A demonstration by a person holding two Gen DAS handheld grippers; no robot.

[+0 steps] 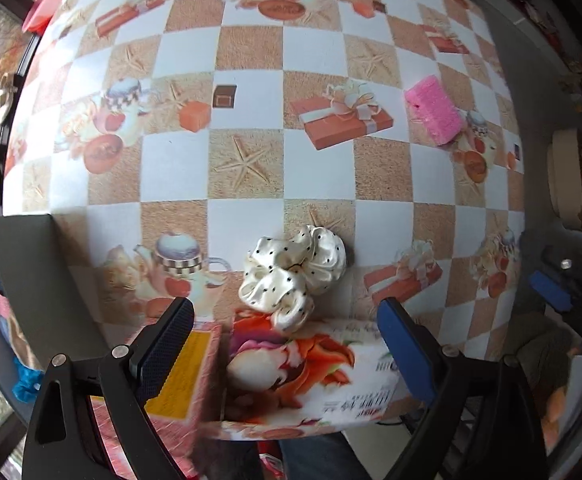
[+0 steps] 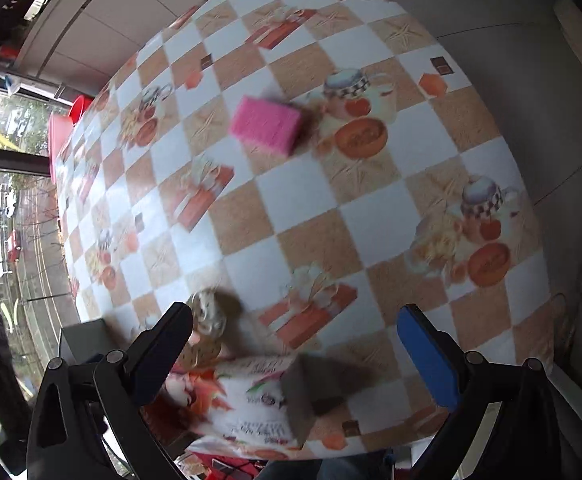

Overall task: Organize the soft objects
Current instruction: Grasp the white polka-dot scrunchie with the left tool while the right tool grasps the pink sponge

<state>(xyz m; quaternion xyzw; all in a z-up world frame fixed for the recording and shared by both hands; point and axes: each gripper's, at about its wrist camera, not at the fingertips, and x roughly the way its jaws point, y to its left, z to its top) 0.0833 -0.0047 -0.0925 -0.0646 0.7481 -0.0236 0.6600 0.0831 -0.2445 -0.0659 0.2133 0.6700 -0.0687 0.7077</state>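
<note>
Left gripper [image 1: 287, 344] is hovering, jaws spread, lining up the scrunchie [image 1: 293, 276]; right gripper [image 2: 295, 350] is idling, jaws spread, empty.

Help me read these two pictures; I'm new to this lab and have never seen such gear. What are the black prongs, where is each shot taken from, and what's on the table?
There is no robot here. A person holds a two-finger hand-held gripper in each hand, and each carries a wide-angle camera that looks along its fingers. The black prongs with blue pads at the bottom are those fingers. One picture comes from the left gripper, the other from the right gripper. Both are open and hold nothing.

On the checked tablecloth lie a cream dotted scrunchie, a pink sponge further off, and a flowery tissue pack at the near edge. A grey box stands to the left. The right view is blurred, but shows the same sponge and pack.
</note>
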